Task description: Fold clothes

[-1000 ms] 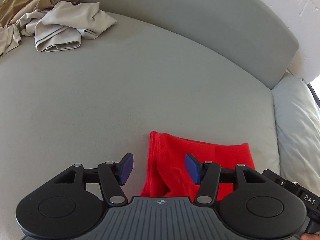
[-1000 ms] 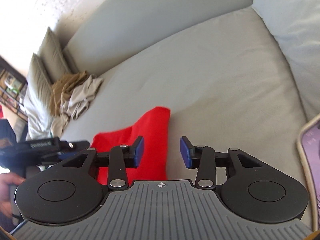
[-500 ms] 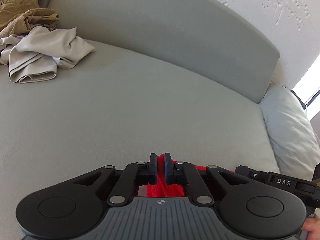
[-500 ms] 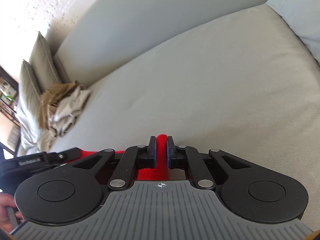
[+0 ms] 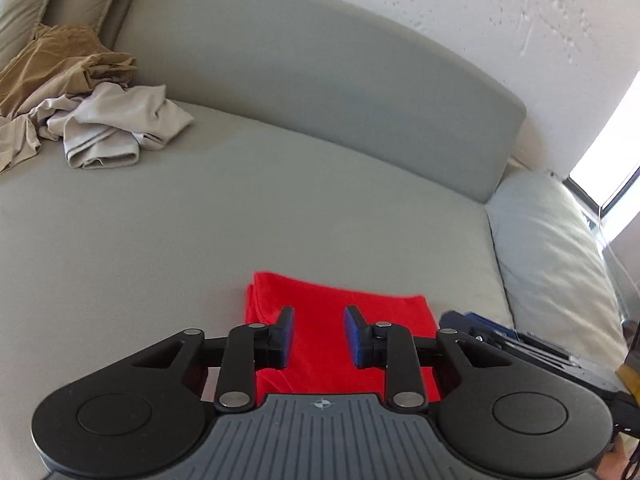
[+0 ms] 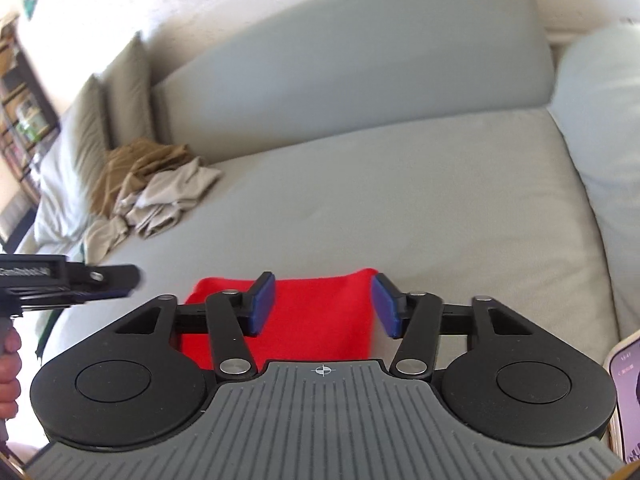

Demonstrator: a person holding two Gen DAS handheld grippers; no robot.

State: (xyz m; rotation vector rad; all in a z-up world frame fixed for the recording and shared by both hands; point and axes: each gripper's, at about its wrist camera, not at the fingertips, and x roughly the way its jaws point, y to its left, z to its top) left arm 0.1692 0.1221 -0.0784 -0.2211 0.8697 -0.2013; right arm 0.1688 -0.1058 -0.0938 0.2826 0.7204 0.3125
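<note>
Both grippers just let go: half a second ago each was pinched on the red cloth (image 5: 340, 320), now the left gripper (image 5: 319, 336) and right gripper (image 6: 323, 304) sit spread wide, holding nothing. The cloth lies as a flat folded rectangle on the sofa seat (image 5: 200, 220), so that fold looks set, while the beige clothes (image 5: 108, 128) remain crumpled.

plain red cloth (image 5: 340, 312), grey sofa (image 5: 200, 220), beige and tan clothes (image 5: 100, 120)

Bright daylight fills both views, and the window (image 5: 608, 160) at the right edge of the left wrist view is blown out to white. Fisheye bending curves the sofa (image 5: 280, 208) back, and the corners go dark. In the right wrist view the bookshelf (image 6: 20, 92) and left claw (image 6: 132, 278) at the left edge are smeared with blur.
</note>
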